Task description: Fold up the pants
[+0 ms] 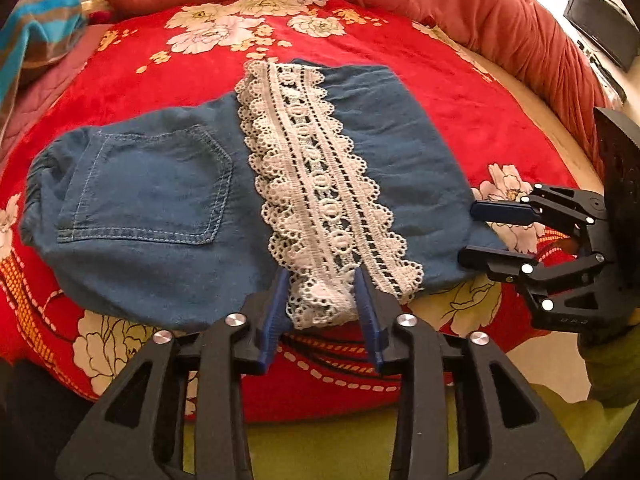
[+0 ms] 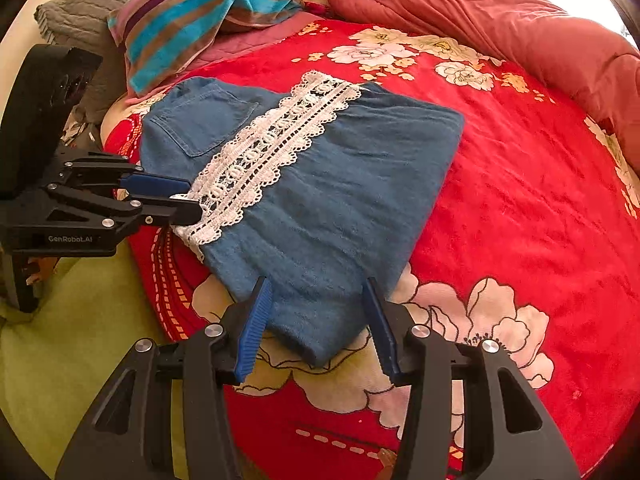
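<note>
Folded already into a compact blue bundle, the pants — back pocket up at the left, white lace hem laid across the middle, plain denim panel to the right. Resting flat on the red floral blanket, near its near edge. Judged well along: legs doubled over the seat, edges fairly square. Left to do, by the look of it: perhaps one more fold left over right, or just a tidy of the near end of the lace, which hangs past the denim edge.

Left gripper parted around that near end of the lace; lace between the blue fingers, and the pads seem not to press it — released rather than pinched. Right gripper spread wide astride the near right corner of the bundle, denim between the fingers but not clamped.

Around: striped towel and grey quilted pillow at the far left, rumpled rust-red duvet along the far side and right, a dark screen beyond the bed at far right, green cloth at the near edge. Nothing on the blanket close enough to block a further fold; only the loose lace likely to snag or skew.
</note>
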The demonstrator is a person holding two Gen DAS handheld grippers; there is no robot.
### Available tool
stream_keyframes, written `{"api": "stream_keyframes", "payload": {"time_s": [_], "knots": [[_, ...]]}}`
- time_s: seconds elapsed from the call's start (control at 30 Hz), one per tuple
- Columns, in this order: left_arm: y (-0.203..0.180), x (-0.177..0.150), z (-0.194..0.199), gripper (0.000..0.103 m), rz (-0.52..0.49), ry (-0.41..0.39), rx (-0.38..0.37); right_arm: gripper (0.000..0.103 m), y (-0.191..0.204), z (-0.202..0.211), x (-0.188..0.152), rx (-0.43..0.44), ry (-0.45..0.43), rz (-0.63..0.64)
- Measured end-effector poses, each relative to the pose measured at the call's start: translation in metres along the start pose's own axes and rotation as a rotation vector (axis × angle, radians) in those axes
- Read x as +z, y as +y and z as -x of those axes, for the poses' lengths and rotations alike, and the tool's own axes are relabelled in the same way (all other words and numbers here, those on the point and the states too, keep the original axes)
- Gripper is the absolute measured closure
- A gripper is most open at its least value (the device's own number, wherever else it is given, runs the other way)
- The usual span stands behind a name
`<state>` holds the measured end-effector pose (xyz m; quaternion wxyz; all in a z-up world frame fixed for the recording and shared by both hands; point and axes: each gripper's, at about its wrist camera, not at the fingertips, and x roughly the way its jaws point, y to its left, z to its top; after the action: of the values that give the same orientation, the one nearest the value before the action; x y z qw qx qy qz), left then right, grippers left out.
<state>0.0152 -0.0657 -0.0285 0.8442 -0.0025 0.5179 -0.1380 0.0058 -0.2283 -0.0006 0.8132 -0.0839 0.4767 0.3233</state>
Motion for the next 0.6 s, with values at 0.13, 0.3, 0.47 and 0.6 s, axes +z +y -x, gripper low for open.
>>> {"api": "stream_keyframes", "payload": {"time_s": [0.13,0.3,0.47,0.6], "knots": [[0.0,0.0,0.002,0.075,0.005,-0.007,-0.002,0.056,0.0,0.0,0.001,-0.002,-0.003,-0.001],[-0.001,0.0,0.008,0.066,0.006,-0.03,0.013,0.055,0.0,0.003,0.002,-0.002,-0.016,-0.005],[-0.002,0.0,0.013,0.057,0.004,-0.046,0.019,0.048,0.001,0.007,0.002,-0.005,-0.028,-0.009],[-0.004,0.0,0.017,0.049,0.0,-0.059,0.027,0.042,0.001,0.011,0.004,-0.012,-0.04,-0.013]]}}
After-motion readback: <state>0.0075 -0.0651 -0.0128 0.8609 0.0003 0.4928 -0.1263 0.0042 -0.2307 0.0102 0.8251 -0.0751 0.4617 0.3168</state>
